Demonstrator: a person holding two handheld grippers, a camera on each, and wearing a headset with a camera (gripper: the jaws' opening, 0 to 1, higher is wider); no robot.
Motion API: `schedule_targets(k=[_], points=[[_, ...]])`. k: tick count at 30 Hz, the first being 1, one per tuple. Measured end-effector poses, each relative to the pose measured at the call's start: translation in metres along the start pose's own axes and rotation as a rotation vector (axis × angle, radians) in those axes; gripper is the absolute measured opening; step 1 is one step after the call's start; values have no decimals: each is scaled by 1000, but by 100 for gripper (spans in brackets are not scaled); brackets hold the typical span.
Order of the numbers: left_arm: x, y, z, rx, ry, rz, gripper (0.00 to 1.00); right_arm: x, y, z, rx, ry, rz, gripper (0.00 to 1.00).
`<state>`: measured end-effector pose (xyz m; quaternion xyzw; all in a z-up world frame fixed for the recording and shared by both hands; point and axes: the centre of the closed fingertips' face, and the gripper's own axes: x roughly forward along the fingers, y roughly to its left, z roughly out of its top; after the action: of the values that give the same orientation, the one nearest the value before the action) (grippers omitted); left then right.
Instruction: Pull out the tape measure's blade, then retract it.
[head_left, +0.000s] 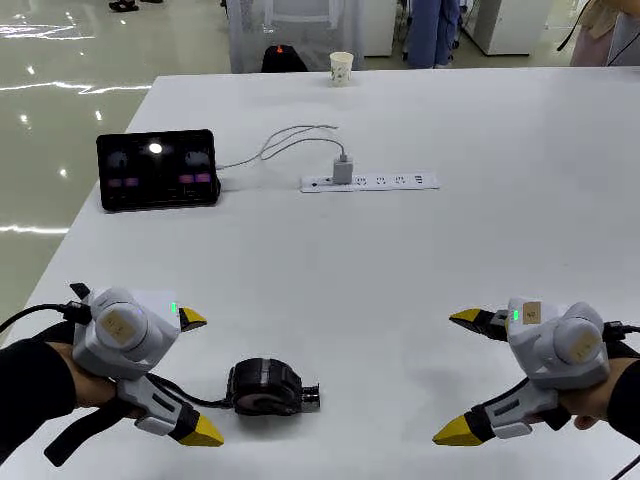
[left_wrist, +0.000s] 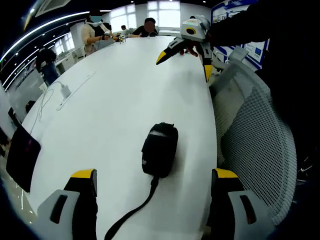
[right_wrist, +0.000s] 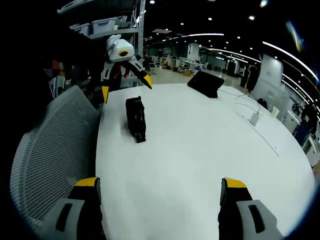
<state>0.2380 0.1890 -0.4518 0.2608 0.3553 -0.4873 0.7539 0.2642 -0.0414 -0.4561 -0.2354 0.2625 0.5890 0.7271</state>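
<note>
Tape measure (head_left: 265, 388) on the table (head_left: 420, 260), just ahead of the left gripper (head_left: 198, 375), blade end (head_left: 311, 396) facing the right gripper (head_left: 460, 374), well apart. Both grippers gape wide, empty. Best done by clamping the case firmly with the left, then pinching the blade end squarely.

Open-plan lab hall — long white workbench (head_left: 420, 270), shelving racks (right_wrist: 100, 25), glossy floor (head_left: 60, 90).

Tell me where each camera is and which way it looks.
Head view: on the person's head, looking down at the table, tape measure, left gripper, right gripper, sleeves.
Left gripper view: on the left gripper, looking between its open jaws at the tape measure.
Right gripper view: on the right gripper, facing the left gripper across the table.
Shared: the tape measure.
</note>
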Motion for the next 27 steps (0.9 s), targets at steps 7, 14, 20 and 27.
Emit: schedule_targets(k=[7, 14, 20, 27], points=[[17, -4, 6, 51, 25, -26, 86, 13, 4, 5, -26, -4, 20, 99], [29, -8, 9, 74, 50, -53, 83, 27, 6, 14, -33, -16, 42, 99], [38, -8, 10, 67, 63, -56, 71, 40, 6, 23, 9, -29, 56, 99], [48, -13, 11, 78, 81, -84, 72, 58, 17, 32, -32, -17, 96, 99]])
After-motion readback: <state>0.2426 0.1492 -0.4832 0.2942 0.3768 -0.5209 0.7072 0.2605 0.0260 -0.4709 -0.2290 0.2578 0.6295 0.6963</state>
